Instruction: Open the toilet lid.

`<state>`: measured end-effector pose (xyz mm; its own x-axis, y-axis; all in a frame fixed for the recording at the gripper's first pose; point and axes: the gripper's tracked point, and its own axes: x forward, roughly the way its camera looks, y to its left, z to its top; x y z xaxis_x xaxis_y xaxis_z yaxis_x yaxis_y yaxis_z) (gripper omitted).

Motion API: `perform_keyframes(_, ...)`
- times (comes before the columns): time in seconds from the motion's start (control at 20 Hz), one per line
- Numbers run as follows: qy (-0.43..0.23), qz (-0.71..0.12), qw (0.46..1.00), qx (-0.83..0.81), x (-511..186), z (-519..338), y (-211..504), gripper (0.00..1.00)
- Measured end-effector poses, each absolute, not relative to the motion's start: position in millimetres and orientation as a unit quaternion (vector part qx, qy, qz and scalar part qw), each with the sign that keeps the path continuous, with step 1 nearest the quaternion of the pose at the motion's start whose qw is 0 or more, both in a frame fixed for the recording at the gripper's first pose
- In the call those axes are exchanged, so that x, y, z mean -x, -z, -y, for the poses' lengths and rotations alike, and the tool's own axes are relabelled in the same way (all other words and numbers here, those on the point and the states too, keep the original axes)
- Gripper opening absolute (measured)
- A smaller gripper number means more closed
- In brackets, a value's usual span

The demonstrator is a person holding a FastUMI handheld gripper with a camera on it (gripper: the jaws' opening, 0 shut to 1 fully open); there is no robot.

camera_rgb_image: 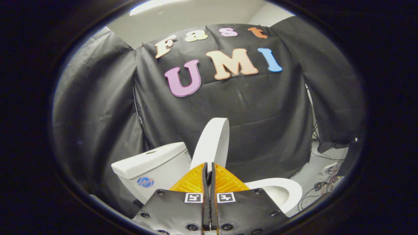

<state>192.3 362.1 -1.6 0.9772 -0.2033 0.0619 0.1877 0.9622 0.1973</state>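
- The white plastic toilet lid (212, 142) stands raised edge-on just ahead of the tool's fingers, lifted well off the white oval seat (283, 191) and leaning toward the white ceramic cistern (153, 166); judged from this, the opening is nearly done but the lid does not yet rest back.
- Risk: if the grip lets go before the lid is past upright, the lid could fall forward and slam onto the seat.
- Risk: pushing on too hard could bang the lid against the cistern, or make the thin rim slide out from the pads.
- The tool (209, 176) is drawn narrow: its orange ribbed fingers (192, 182) stand almost together, with only a dark slit between.
- The lid's lower edge meets the fingertips; whether both pads truly press on it, I cannot tell.
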Motion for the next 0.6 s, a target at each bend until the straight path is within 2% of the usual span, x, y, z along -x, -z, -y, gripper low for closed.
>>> perform_keyframes(0.6,-0.015,0.05,0.997,-0.053,-242,-460,-20,0.01)
